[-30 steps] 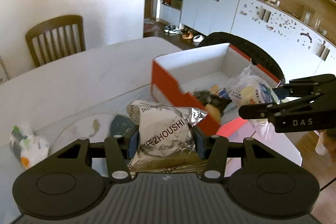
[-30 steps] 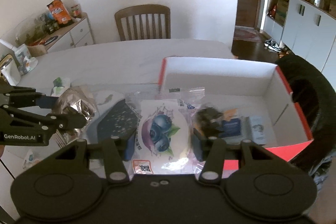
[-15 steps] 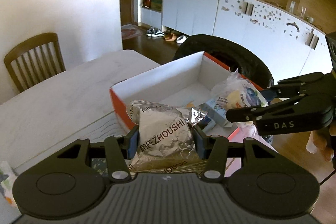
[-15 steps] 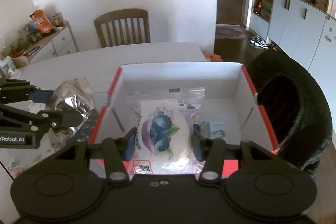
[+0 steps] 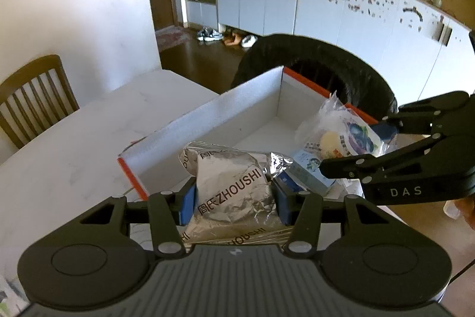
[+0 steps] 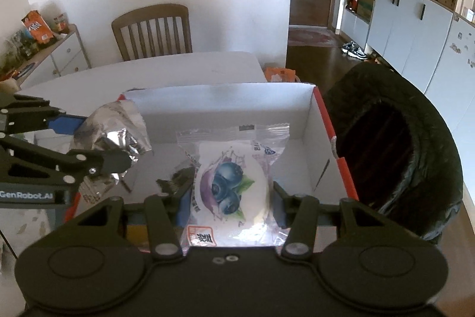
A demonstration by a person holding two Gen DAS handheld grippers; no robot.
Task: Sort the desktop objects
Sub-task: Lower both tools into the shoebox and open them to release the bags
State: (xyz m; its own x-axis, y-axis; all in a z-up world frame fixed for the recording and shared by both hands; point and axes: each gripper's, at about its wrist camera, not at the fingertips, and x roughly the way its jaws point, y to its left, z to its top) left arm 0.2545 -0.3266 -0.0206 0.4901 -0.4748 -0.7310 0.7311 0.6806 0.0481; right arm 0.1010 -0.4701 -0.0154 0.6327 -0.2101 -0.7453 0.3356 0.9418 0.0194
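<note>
Above the box (image 6: 308, 132), left gripper (image 5: 233, 198) clamps the foil packet (image 5: 234, 186), right gripper (image 6: 230, 198) the blueberry bun (image 6: 231, 186); neither released, other items inside.

Both packets (image 5: 234, 192) (image 6: 231, 186) above box (image 6: 308, 115)

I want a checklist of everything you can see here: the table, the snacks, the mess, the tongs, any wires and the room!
Surface: white table, bare where it shows.
Job's things: silver foil packet and clear blueberry bun bag, both held over the open orange-and-white box.
Clutter: small blue-and-white carton already in the box; other bits there too dark to tell.
Tongs: left tongs shut on the foil packet; right tongs shut on the bun bag.
Cables: nothing seen.
Surroundings: wooden chair, black bin bag beside the box, white cupboards, shoes on the floor.
</note>
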